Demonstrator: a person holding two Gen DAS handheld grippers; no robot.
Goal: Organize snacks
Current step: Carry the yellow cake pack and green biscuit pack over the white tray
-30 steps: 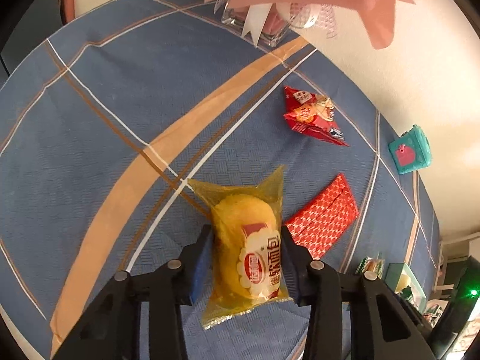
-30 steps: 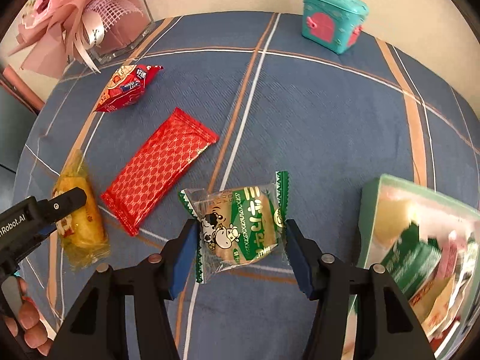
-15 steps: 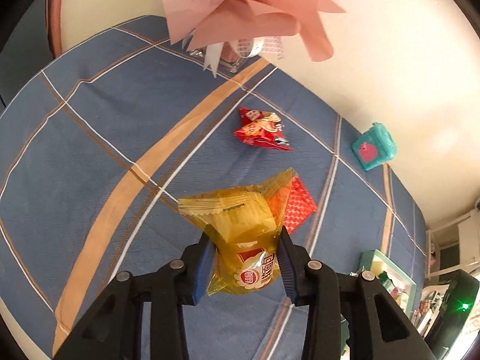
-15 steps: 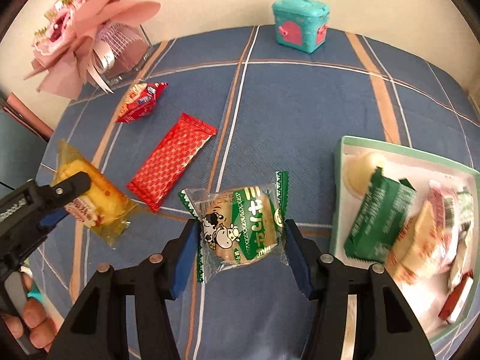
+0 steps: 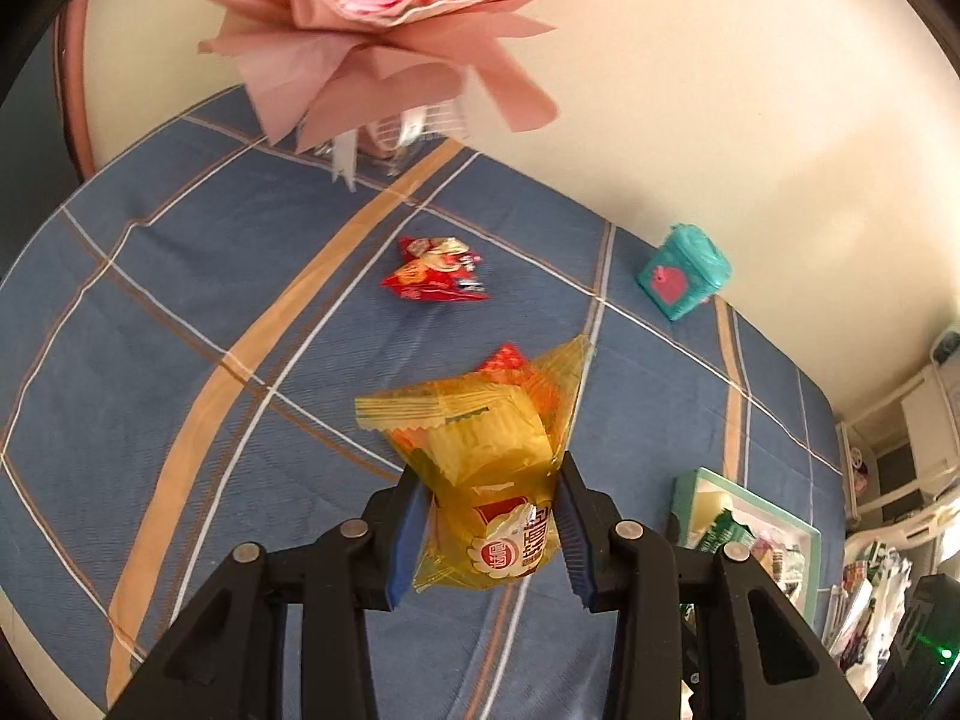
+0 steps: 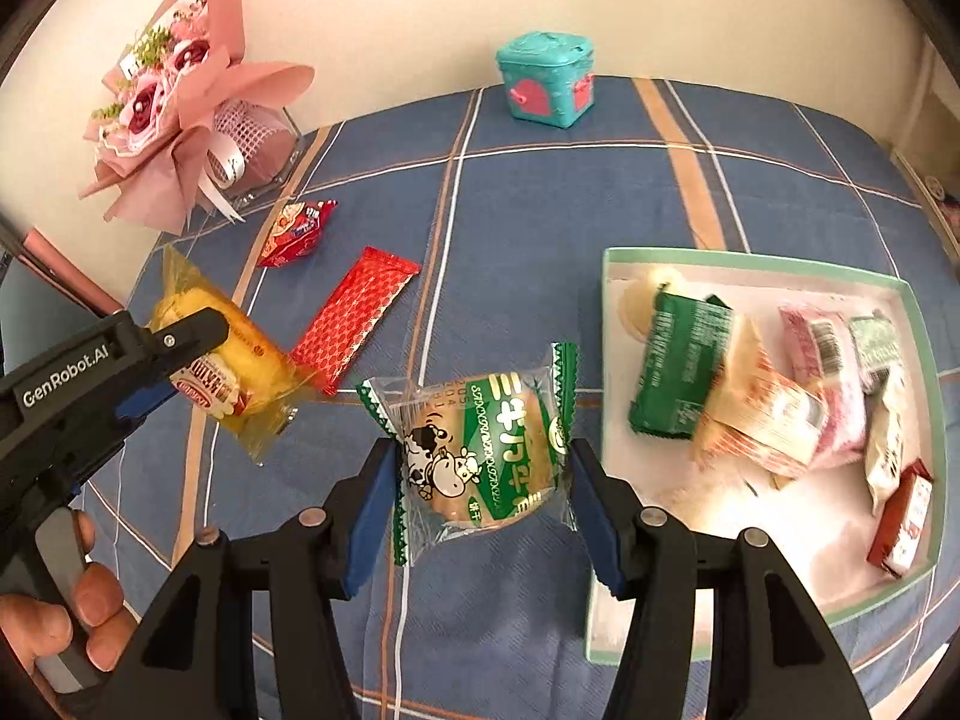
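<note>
Both grippers are black plastic with blue pads and silver screws; the left gripper [image 6: 186, 360] bears white "GenRobot.AI" lettering

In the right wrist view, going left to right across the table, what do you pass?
Bouquet → yellow cake pack in the left gripper → red bar → cow biscuit pack in the right gripper → snack tray.

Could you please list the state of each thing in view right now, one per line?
Left gripper: shut on the yellow cake pack, held off the cloth.
Right gripper: shut on the green biscuit pack.
Long red packet: flat on the tablecloth.
Small red packet: on the cloth, untouched.
Tray: holds several snacks.
Teal box: closed, upright.
Bouquet: leaning in its clear holder.
</note>
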